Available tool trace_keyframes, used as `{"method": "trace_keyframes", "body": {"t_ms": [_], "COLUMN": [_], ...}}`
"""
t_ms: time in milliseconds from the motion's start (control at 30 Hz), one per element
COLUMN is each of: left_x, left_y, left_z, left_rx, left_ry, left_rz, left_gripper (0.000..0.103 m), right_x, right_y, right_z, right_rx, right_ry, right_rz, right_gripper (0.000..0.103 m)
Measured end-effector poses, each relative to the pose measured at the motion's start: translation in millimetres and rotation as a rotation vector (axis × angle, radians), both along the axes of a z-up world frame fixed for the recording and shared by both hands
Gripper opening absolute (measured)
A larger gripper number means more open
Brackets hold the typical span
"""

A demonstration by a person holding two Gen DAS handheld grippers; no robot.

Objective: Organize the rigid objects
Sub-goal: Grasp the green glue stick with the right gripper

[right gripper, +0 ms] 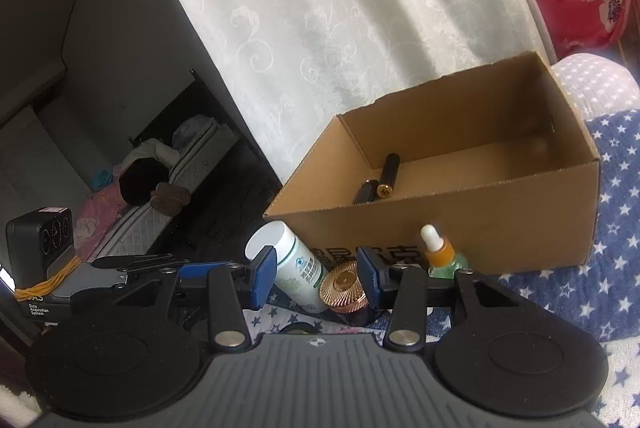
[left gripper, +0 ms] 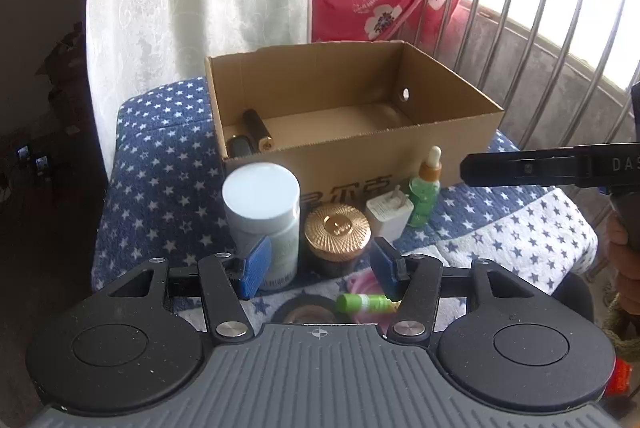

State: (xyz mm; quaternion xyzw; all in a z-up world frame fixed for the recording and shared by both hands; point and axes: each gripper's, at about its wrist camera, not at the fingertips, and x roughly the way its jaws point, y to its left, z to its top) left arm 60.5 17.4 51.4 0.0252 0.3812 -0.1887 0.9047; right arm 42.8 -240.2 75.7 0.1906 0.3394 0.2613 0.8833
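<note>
Starting with the left wrist view: the left gripper is being held wide open, nothing gripped. A white-capped bottle is standing just ahead of its left pad, at about 11 o'clock from the gap. A gold-lidded jar is sitting at 12 o'clock, beside the bottle. A white charger and a green dropper bottle are lined up at 1 o'clock, close against the front wall of the cardboard box. A black tube is lying inside the box at its near-left corner. A green stick is lying on the star blanket below the right pad. The right gripper is being seen at 3 o'clock; its opening cannot be told here.

Right wrist view: the right gripper is also being held wide open, empty. The white-capped bottle and gold-lidded jar are being framed between its pads, untouched. The dropper bottle is at 1 o'clock, the box behind it, black tube inside.
</note>
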Motion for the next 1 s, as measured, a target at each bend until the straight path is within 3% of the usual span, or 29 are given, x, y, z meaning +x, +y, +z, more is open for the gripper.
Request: {"method": "trace_keyframes", "body": {"t_ms": [167,267,600,733,1000], "left_x": [-25,-32,-29,-26,-24], "left_y": [-9,-17,-20,-18,-20], "left_z": [-30,-44,-58,-61,-67], "left_rx": [-0.043,-0.045,-0.087,-0.107,-0.085], "left_ry": [0.045,0.065,0.097,0.108,0.102], "left_rz": [-0.03,-0.04,-0.052,-0.054,-0.045], "left_gripper": [0.053,0.048,0.035,0.034,0.033], "right_x": [9,21,30,26,24], "right_y": [17,22,36,36,43], "right_z": [-35,-52,-94,-95,-92], "right_rx": [0.013,0.028,0.082,0.103,0.029], "right_ry": [0.115,0.192,0.335,0.357,0.331], "right_rz": [0.055,0.079,0.131,0.153,0.168], "right_gripper": [0.04,0.039,0.039,0.039,0.036]}}
